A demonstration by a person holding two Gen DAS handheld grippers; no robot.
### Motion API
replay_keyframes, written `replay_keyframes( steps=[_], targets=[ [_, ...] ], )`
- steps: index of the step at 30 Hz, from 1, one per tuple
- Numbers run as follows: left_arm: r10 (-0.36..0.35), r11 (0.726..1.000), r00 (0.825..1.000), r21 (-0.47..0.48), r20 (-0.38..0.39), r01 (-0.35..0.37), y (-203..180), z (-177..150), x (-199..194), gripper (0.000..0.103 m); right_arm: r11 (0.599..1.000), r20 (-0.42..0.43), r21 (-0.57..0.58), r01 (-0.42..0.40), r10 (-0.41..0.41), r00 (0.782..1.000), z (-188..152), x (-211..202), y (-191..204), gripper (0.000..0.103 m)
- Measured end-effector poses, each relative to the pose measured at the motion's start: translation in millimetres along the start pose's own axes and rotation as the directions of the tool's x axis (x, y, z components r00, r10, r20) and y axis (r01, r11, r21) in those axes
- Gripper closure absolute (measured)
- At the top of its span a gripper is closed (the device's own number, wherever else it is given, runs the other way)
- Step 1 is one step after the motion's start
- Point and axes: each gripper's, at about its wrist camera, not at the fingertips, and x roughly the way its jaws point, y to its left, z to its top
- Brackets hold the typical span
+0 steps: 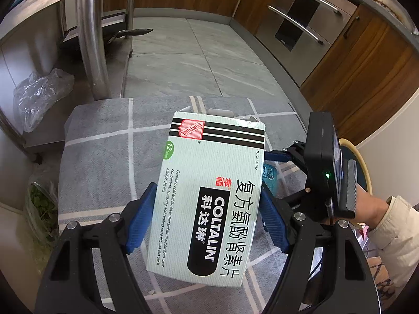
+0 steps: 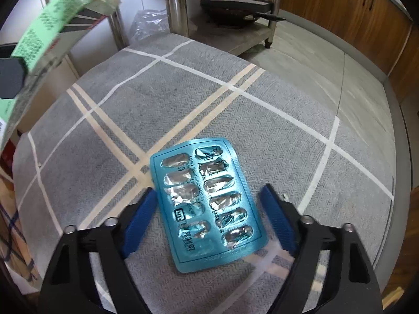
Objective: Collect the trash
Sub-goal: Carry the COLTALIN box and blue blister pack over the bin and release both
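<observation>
Pale-green box (image 1: 209, 196) reading COLTALIN and FORTUNE (12 tablets, top flap open) sits clamped between the left gripper (image 1: 207, 217) pads above the grey cloth (image 1: 104, 141). Rightward, the right gripper (image 2: 209, 219) gapes around an emptied blue blister (image 2: 207, 198) lying on the cloth.

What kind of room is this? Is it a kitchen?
Most likely a home kitchen. There are wooden cabinets, a steel built-in oven with bar handles, and a pan on a low metal shelf. A grey checked cloth covers the surface in front.
</observation>
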Motion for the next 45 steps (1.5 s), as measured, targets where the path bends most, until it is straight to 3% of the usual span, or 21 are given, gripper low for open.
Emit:
replay_keyframes(
  steps=[7, 14, 21, 35, 45],
  targets=[
    [0.005, 1.000, 1.000, 0.020, 0.006, -0.005, -10, 1, 1, 0.029, 0.997, 0.005, 0.073, 0.019, -0.019, 1.000, -12, -10, 3, 0.032],
    [-0.024, 0.999, 1.000, 0.031, 0.016, 0.023, -28, 2, 0, 0.029, 0.952, 0.114, 0.305, 0.015, -0.052, 0.992, -41, -68, -9, 0.032],
    [-0.065, 0.996, 0.997, 0.068, 0.032, 0.063, -62, 5, -3, 0.029, 0.914, 0.164, 0.403, 0.049, -0.125, 0.979, -70, -121, -9, 0.032],
    [-0.151, 0.975, 0.985, 0.177, 0.078, 0.135, -138, 9, -23, 0.029, 0.805, 0.275, 0.589, 0.070, -0.281, 0.919, -132, -234, -6, 0.032],
    [-0.178, 0.959, 0.980, 0.239, 0.092, 0.152, -174, 1, -28, 0.029, 0.756, 0.289, 0.647, 0.094, -0.358, 0.888, -164, -271, -6, 0.032]
  ],
)
